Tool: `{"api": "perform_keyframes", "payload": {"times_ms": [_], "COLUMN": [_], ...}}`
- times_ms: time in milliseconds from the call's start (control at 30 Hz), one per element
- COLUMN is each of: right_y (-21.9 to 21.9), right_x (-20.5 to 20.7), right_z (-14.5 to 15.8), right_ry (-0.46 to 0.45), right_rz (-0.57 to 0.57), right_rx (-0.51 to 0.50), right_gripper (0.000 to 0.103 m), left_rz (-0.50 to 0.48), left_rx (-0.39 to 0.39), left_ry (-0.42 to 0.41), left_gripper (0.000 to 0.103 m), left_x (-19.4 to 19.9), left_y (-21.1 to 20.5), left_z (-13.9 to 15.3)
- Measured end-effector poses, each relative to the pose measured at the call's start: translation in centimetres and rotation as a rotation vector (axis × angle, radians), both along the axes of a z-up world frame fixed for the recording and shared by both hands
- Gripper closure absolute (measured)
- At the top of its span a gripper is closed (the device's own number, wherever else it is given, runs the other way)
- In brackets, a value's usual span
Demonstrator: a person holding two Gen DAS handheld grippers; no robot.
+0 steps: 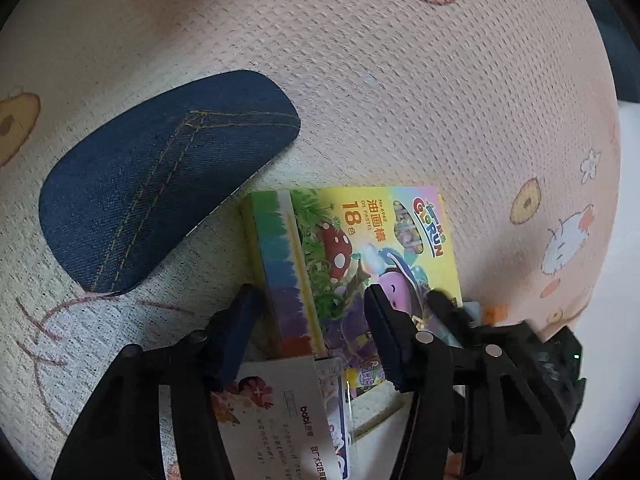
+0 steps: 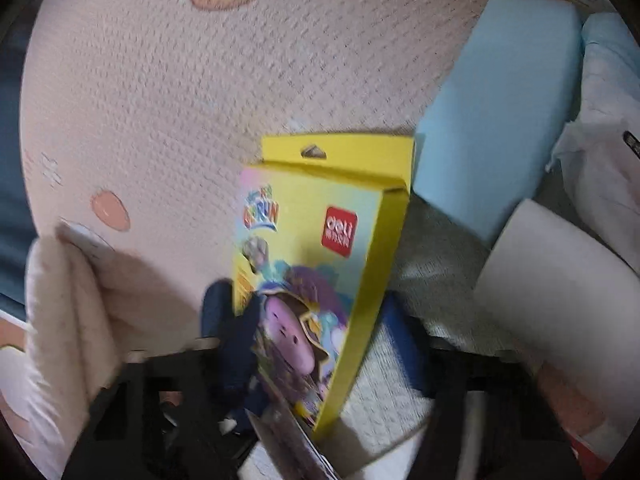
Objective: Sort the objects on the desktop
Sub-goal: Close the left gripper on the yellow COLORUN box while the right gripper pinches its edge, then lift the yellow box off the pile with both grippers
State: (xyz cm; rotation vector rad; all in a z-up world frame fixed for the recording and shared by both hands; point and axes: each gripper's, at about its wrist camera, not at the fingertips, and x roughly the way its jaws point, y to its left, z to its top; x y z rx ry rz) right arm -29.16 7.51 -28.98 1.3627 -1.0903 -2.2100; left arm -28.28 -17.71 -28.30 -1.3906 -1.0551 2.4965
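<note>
A yellow box of oil pastels (image 1: 352, 256) with a cartoon cover lies between my two grippers. In the left wrist view my left gripper (image 1: 312, 328) has its fingers spread apart around the box's near end, over a white printed card (image 1: 272, 416). In the right wrist view the same box (image 2: 320, 264) stands tilted between the fingers of my right gripper (image 2: 316, 332), whose left finger (image 2: 224, 320) touches it. The view is blurred, so the grip is unclear.
A dark denim pad (image 1: 160, 176) lies on the pink cartoon mat (image 1: 400, 80) to the left. On the right are a light blue block (image 2: 500, 112), a white block (image 2: 560, 280), a cream cloth (image 2: 68, 312) and a crumpled white bag (image 2: 608, 184).
</note>
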Motion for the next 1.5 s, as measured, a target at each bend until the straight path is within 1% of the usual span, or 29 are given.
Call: {"api": "perform_keyframes", "payload": {"times_ms": [33, 100, 167, 200, 267, 333, 467, 567, 633, 700, 733, 767, 867, 933, 967, 1000, 1033, 1067, 1100, 1133, 1167, 1233, 1300, 1333, 1367, 1400, 1433, 1467, 1500], "right_y": [0.3, 0.7, 1.1, 1.1, 1.1, 0.8, 1.1, 1.6, 2.0, 3.3, 3.9, 4.9, 7.8, 9.4, 10.1, 10.7, 10.7, 10.8, 10.6, 10.4, 10.3, 10.6, 10.9, 10.9, 10.9, 11.2, 11.5, 11.3, 11.6], "right_x": [-0.2, -0.3, 0.0, 0.3, 0.6, 0.8, 1.4, 1.9, 2.5, 3.2, 3.2, 3.2, 3.1, 2.7, 2.6, 2.4, 2.1, 2.0, 2.0, 2.1, 2.2, 2.3, 2.5, 2.4, 2.5, 2.8, 3.4, 3.8, 4.3], "right_z": [-0.2, -0.7, -0.6, -0.2, 0.7, 1.5, 3.5, 5.1, 5.9, 6.3, 6.6, 6.7, 7.1, 7.4, 7.4, 7.5, 7.4, 7.4, 7.3, 7.4, 7.4, 7.5, 7.1, 7.0, 7.2, 7.3, 7.7, 8.1, 8.4], "right_ry": [-0.017, -0.024, -0.009, 0.022, 0.068, 0.121, 0.179, 0.203, 0.199, 0.202, 0.203, 0.201, 0.182, 0.167, 0.159, 0.152, 0.138, 0.127, 0.123, 0.128, 0.126, 0.108, 0.054, 0.028, 0.021, 0.022, 0.035, 0.048, 0.06], "right_rz": [-0.015, -0.022, -0.028, -0.02, 0.0, 0.029, 0.068, 0.062, 0.049, 0.028, 0.012, -0.008, -0.068, -0.096, -0.104, -0.108, -0.099, -0.093, -0.089, -0.088, -0.089, -0.107, -0.122, -0.115, -0.116, -0.124, -0.139, -0.148, -0.154], "right_rx": [0.0, -0.048, -0.073, -0.065, -0.039, -0.003, 0.005, 0.047, 0.071, 0.105, 0.115, 0.119, 0.129, 0.137, 0.136, 0.132, 0.132, 0.136, 0.139, 0.144, 0.15, 0.161, 0.214, 0.264, 0.287, 0.305, 0.32, 0.328, 0.336], "right_gripper": [0.066, 0.068, 0.072, 0.073, 0.077, 0.079, 0.084, 0.085, 0.085, 0.085, 0.085, 0.085, 0.085, 0.086, 0.086, 0.086, 0.086, 0.086, 0.086, 0.086, 0.085, 0.083, 0.078, 0.072, 0.064, 0.059, 0.052, 0.047, 0.046], "left_rz": [0.001, 0.003, 0.019, 0.024, 0.026, 0.026, 0.024, -0.016, -0.056, -0.1, -0.135, -0.193, -0.322, -0.399, -0.443, -0.473, -0.51, -0.535, -0.55, -0.565, -0.581, -0.592, -0.579, -0.561, -0.531, -0.509, -0.472, -0.44, -0.417], "left_rx": [0.007, 0.009, -0.014, -0.028, -0.03, -0.004, 0.062, 0.059, 0.054, 0.054, 0.06, 0.074, 0.087, 0.061, 0.028, 0.03, 0.064, 0.098, 0.122, 0.13, 0.107, 0.041, 0.008, 0.0, 0.001, 0.001, 0.005, 0.008, 0.007], "left_ry": [0.003, 0.01, 0.004, 0.0, 0.014, 0.026, 0.052, 0.059, 0.054, 0.049, 0.049, 0.047, 0.061, 0.087, 0.106, 0.126, 0.141, 0.146, 0.156, 0.168, 0.181, 0.19, 0.187, 0.18, 0.173, 0.165, 0.158, 0.158, 0.161], "left_gripper": [0.044, 0.045, 0.058, 0.061, 0.062, 0.063, 0.063, 0.063, 0.063, 0.063, 0.063, 0.063, 0.064, 0.064, 0.064, 0.064, 0.064, 0.064, 0.064, 0.064, 0.064, 0.064, 0.064, 0.064, 0.063, 0.063, 0.062, 0.057, 0.052], "left_x": [-0.2, 0.1, 0.1, 0.0, -0.1, 0.1, -0.2, -0.6, -0.7, -1.5, -1.5, -1.9, -1.0, -1.0, -1.0, -1.0, -0.9, -0.5, -0.6, -0.5, -0.4, 0.0, -0.3, -0.5, -0.9, -1.1, -1.5, -1.9, -1.9], "left_y": [0.1, 0.0, 0.3, 0.4, 0.8, 0.9, 1.5, 3.1, 4.8, 6.5, 7.4, 8.7, 11.3, 13.4, 14.8, 15.3, 16.0, 15.4, 16.1, 16.6, 17.3, 17.6, 18.0, 17.0, 16.7, 16.2, 15.7, 15.2, 14.7], "left_z": [0.0, -0.2, -0.2, -0.2, 0.0, 0.3, 1.0, 1.7, 1.9, 2.1, 2.1, 2.0, 1.8, 2.4, 2.9, 3.1, 3.4, 3.6, 3.8, 4.1, 4.3, 4.6, 4.6, 4.4, 4.3, 4.3, 4.1, 3.9, 3.9]}}
